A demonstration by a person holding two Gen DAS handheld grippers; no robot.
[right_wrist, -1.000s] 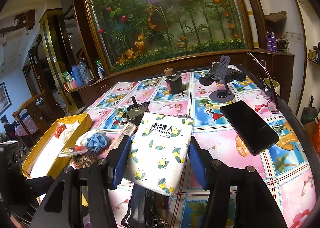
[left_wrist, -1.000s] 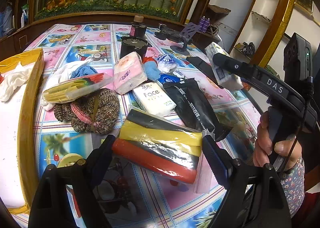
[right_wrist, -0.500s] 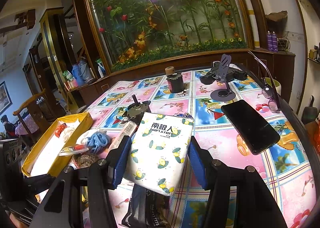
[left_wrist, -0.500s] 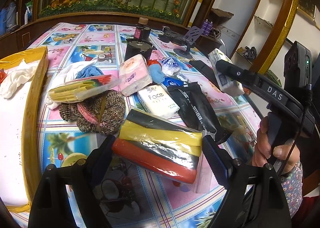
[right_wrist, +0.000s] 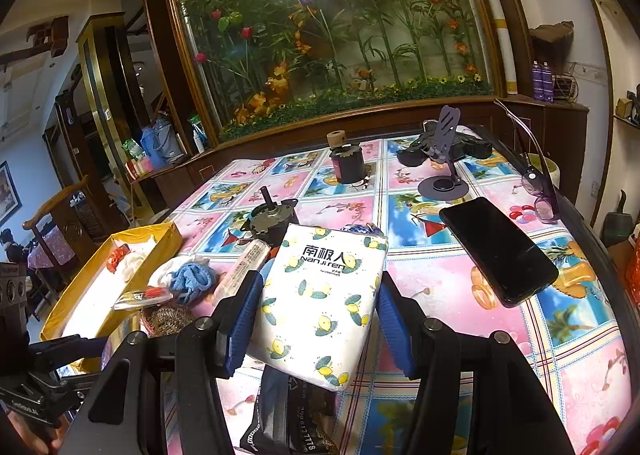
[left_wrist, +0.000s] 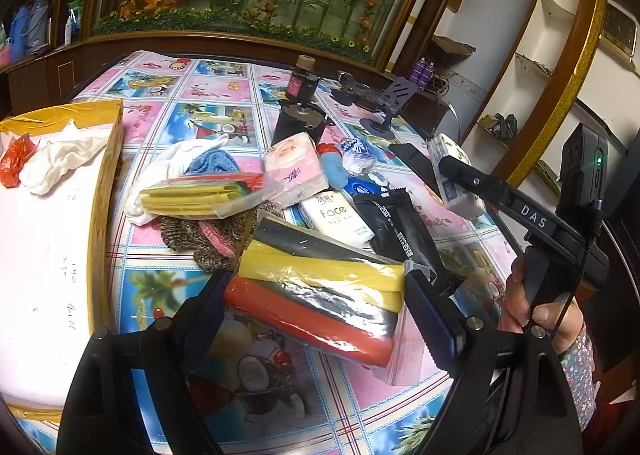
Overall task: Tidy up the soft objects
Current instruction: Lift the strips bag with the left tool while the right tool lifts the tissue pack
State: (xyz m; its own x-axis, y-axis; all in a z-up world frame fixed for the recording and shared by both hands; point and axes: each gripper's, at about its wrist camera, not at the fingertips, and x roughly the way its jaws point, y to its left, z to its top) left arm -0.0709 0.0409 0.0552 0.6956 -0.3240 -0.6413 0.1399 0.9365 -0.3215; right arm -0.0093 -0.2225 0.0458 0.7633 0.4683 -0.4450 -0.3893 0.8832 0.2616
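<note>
My left gripper (left_wrist: 316, 303) is shut on a clear bag of red, yellow and black foam strips (left_wrist: 320, 287) and holds it above the table. My right gripper (right_wrist: 318, 319) is shut on a white tissue pack with lemon print (right_wrist: 320, 299), also raised; that pack shows in the left wrist view (left_wrist: 452, 171). A yellow box (left_wrist: 106, 183) with white cloth (left_wrist: 56, 159) and a red scrap inside stands at the left. On the table lie a second foam bag (left_wrist: 192, 195), a knitted hat (left_wrist: 208, 235), pink tissues (left_wrist: 294, 167), a "face" tissue pack (left_wrist: 340, 215) and a black pouch (left_wrist: 396, 227).
A black phone (right_wrist: 496, 251), a purple phone stand (right_wrist: 444, 159), glasses (right_wrist: 540, 195), a dark jar with a cork (right_wrist: 346, 163) and a metal motor (right_wrist: 272, 219) stand at the back of the table. A flower-painted wall panel is behind.
The left gripper has lifted with the foam bag and swung a little left, so the yellow box shows more. The right gripper holds still with the tissue pack.
</note>
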